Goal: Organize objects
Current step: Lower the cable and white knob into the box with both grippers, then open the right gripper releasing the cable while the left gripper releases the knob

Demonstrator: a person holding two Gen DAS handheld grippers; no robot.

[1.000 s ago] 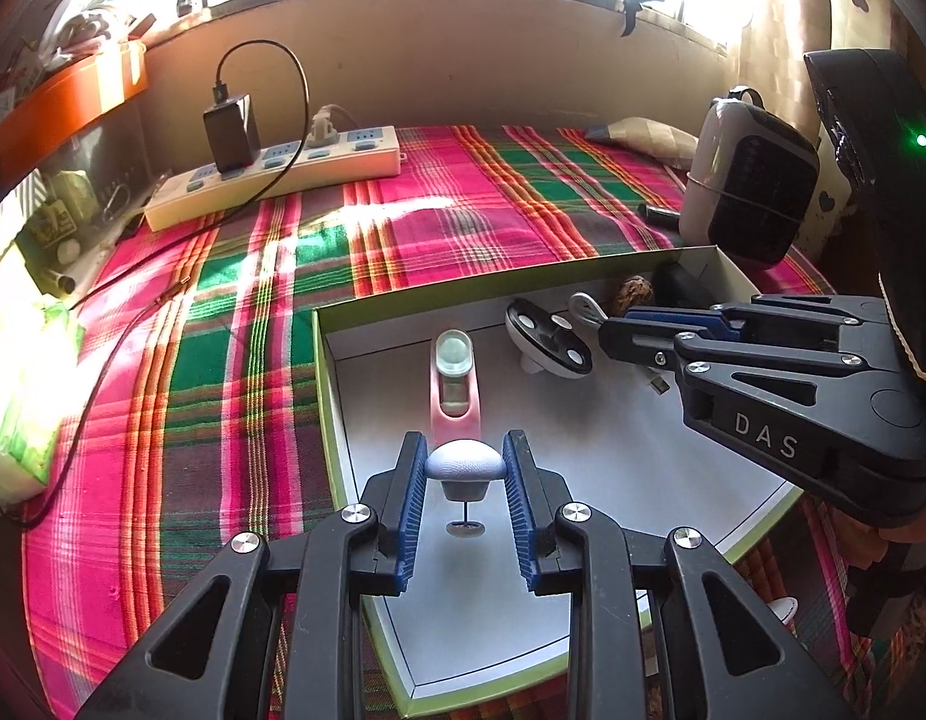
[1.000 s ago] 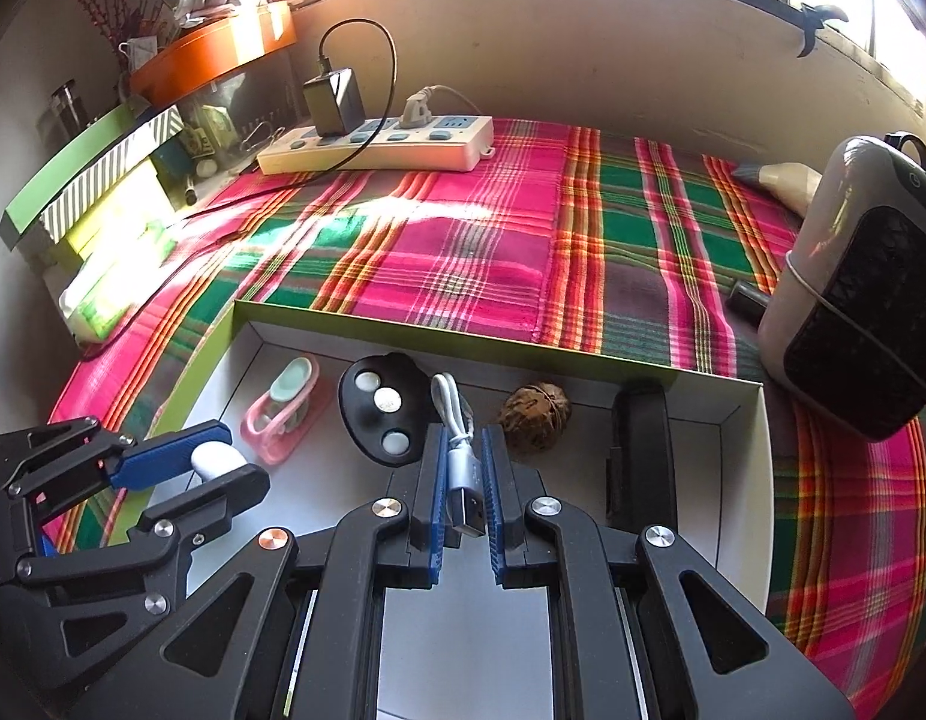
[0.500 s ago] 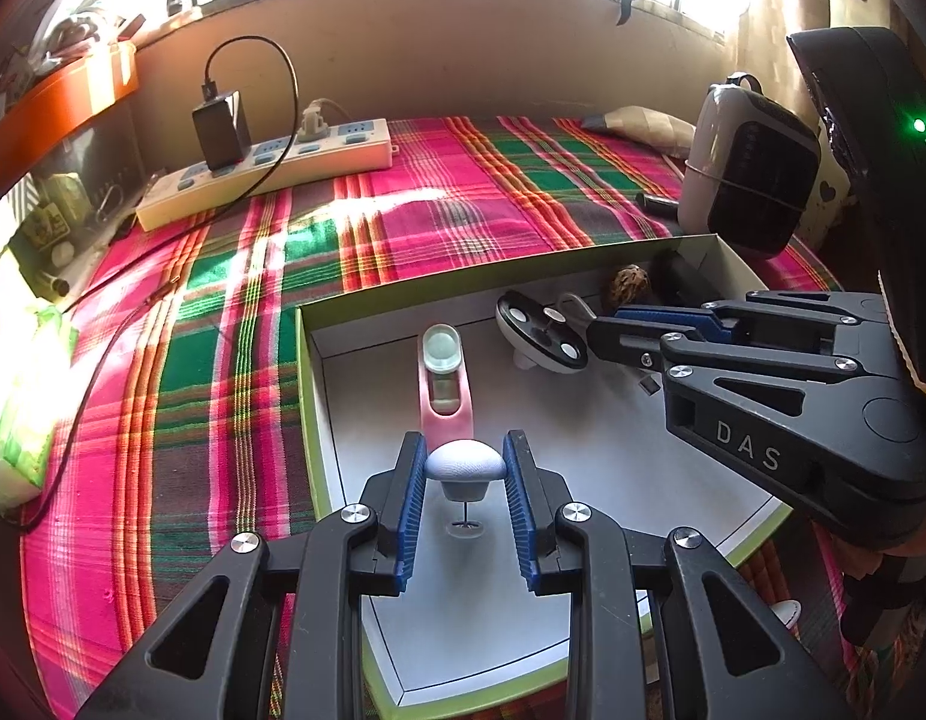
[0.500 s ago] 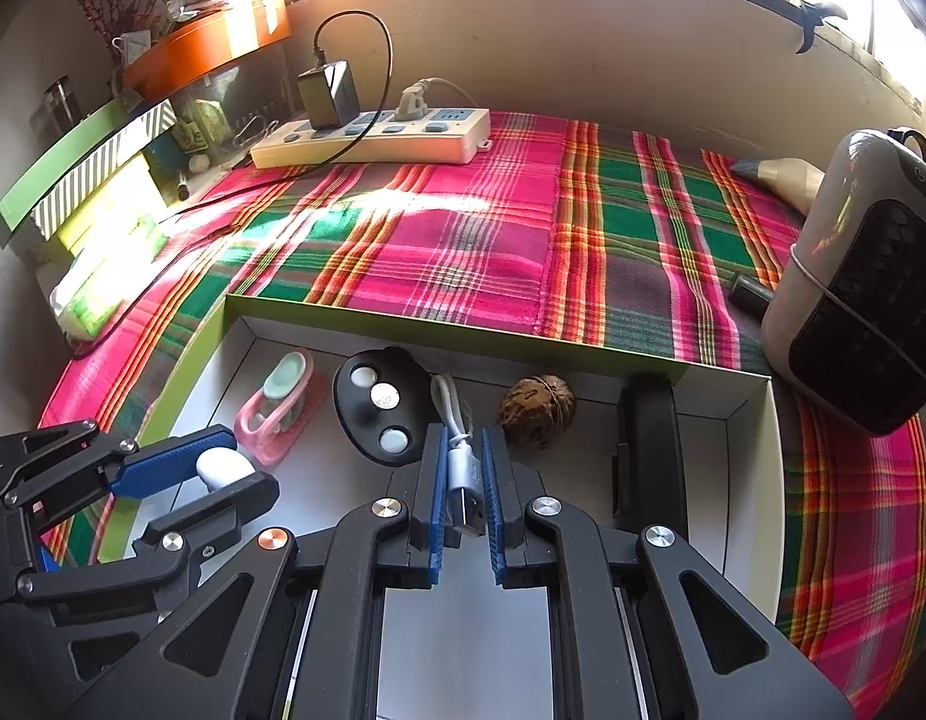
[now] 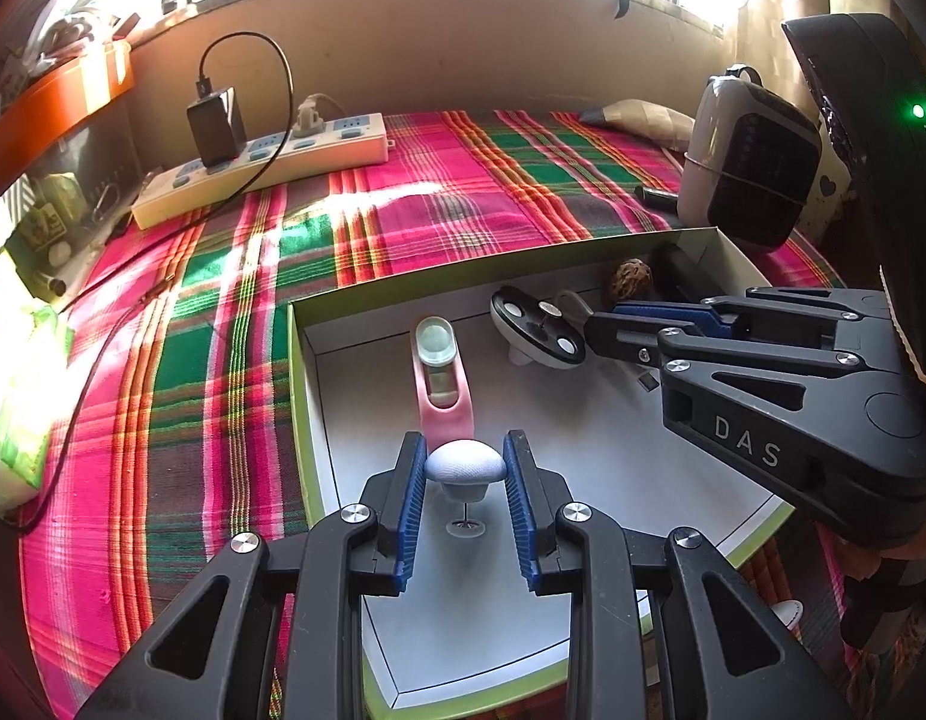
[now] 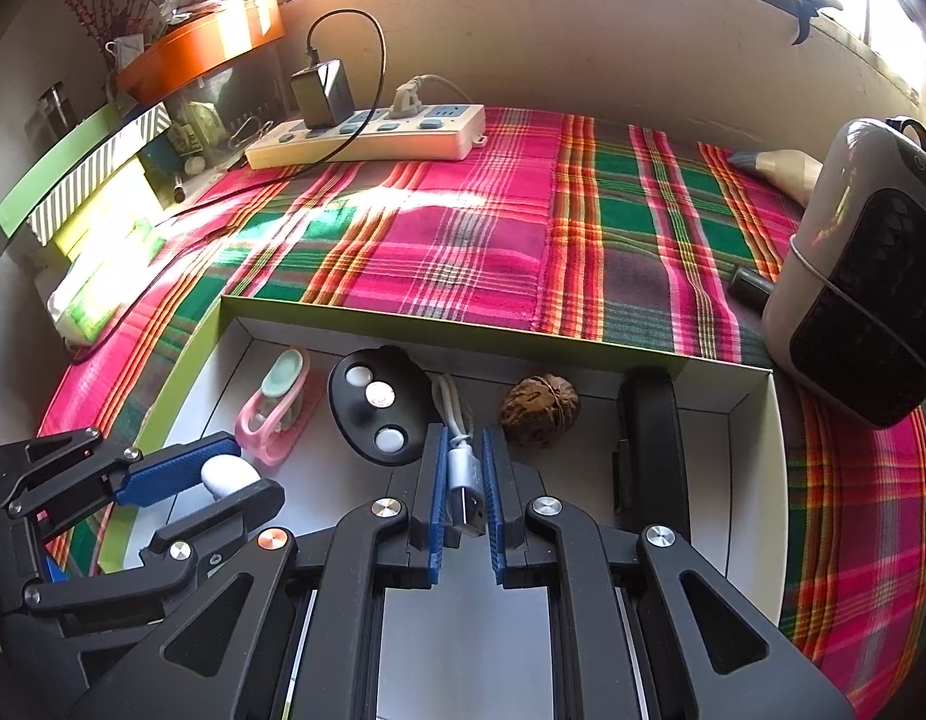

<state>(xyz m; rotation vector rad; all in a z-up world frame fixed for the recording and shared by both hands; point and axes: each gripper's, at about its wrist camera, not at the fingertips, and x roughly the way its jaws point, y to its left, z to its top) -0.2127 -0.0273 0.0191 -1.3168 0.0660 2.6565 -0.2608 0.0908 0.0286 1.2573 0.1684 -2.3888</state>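
Note:
My left gripper [image 5: 463, 450] is shut on a small white mushroom-shaped knob [image 5: 465, 463], held just above the floor of a white box with a green rim [image 5: 294, 372]. The right wrist view shows that gripper [image 6: 253, 468] at lower left with the knob [image 6: 223, 474] between its pads. My right gripper [image 6: 465, 432] is shut on the silver USB plug [image 6: 466, 495] of a white cable, over the box's middle. In the left wrist view the right gripper [image 5: 598, 327] reaches in from the right.
In the box lie a pink clip with a round lens [image 5: 442, 372], a black oval piece with three white dots [image 6: 376, 405], a walnut [image 6: 541, 411] and a black oblong item [image 6: 649, 438]. A power strip [image 5: 265, 168] and a small heater [image 5: 745, 174] stand on the plaid cloth.

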